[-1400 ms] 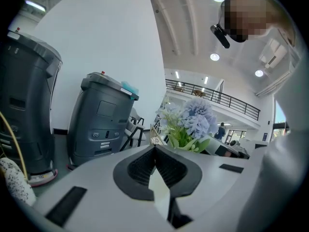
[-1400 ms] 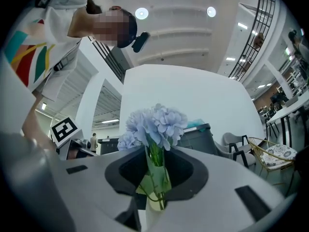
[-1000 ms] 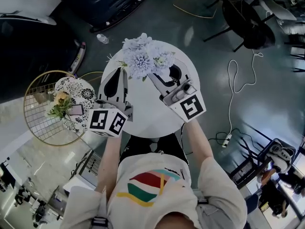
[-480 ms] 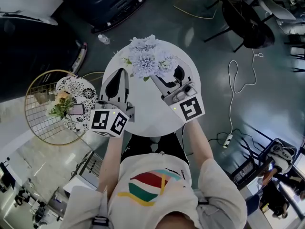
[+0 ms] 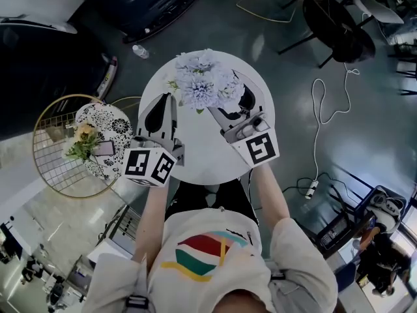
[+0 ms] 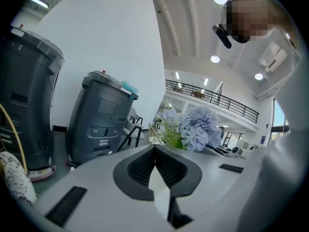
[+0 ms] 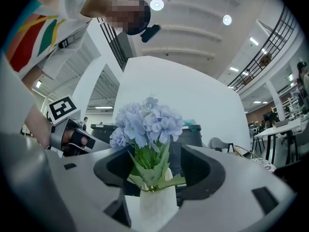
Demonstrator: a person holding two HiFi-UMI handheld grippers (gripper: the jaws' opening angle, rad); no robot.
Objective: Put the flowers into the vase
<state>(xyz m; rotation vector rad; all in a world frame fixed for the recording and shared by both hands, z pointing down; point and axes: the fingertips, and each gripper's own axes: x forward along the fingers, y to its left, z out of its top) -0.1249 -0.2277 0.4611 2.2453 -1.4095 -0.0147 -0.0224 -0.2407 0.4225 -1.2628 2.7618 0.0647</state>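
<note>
Since the flowers (image 7: 147, 122) sit in the vase (image 7: 157, 209) (job seemingly done), fingers of the right gripper (image 7: 159, 166) have just opened clear around it; those of the left gripper (image 6: 155, 149) are pressed together, empty.

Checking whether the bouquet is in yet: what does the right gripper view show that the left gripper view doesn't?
Only the right gripper view: the white vase holding the flowers. It stands between the jaws of the right hand-held gripper, which have just been opening and stand clear of it. Only the left gripper view: the left hand-held gripper with its jaws together on nothing, the bouquet beyond them and its vase hidden. Both: the blue flowers and the person overhead.
</note>
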